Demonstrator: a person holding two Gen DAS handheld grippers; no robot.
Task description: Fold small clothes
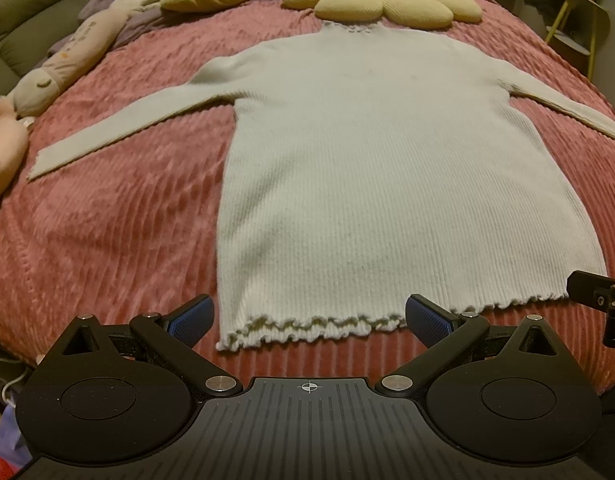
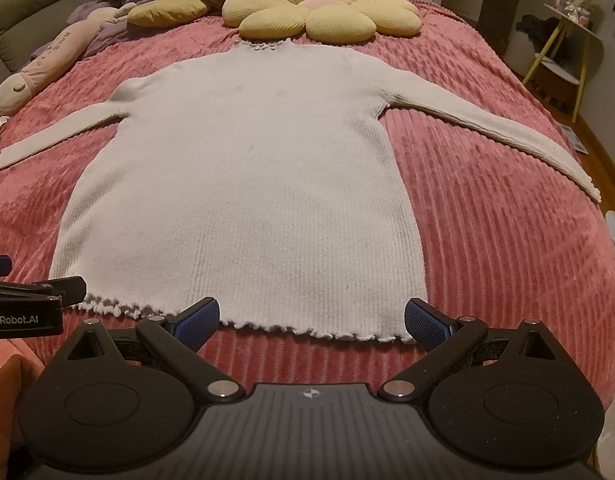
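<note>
The bed [image 1: 107, 220], covered in a ribbed pink blanket, stretches away ahead of both claws and carries everything. Far beyond the claws, at its head, lie a yellow flower cushion [image 2: 319, 12] and, off to the left, a long soft toy [image 1: 67, 60].

The sweater [image 1: 367, 160] is the thing to be folded. It lies flat and fully spread on the bed just ahead of both claws, neck toward the cushion, both sleeves stretched out to the sides, no fold in it yet. Its frilled hem [image 2: 291, 326] is the nearest part, running across just in front of the fingertips.

The left claw [image 1: 307, 320] has its jaws wide apart and holds nothing; the hem's left corner sits between its fingers in the left wrist view. The right claw [image 2: 311, 320] is likewise spread wide and empty, with the hem's right corner just beside its right finger. Each claw's edge shows in the other's view, so they sit side by side.

Judging from this, folding has not begun; the step in hand is the approach to a first grasp. The next move probably calls for pinching an edge, either a sleeve or the hem corners, catching both knit layers without bunching the blanket beneath.
</note>
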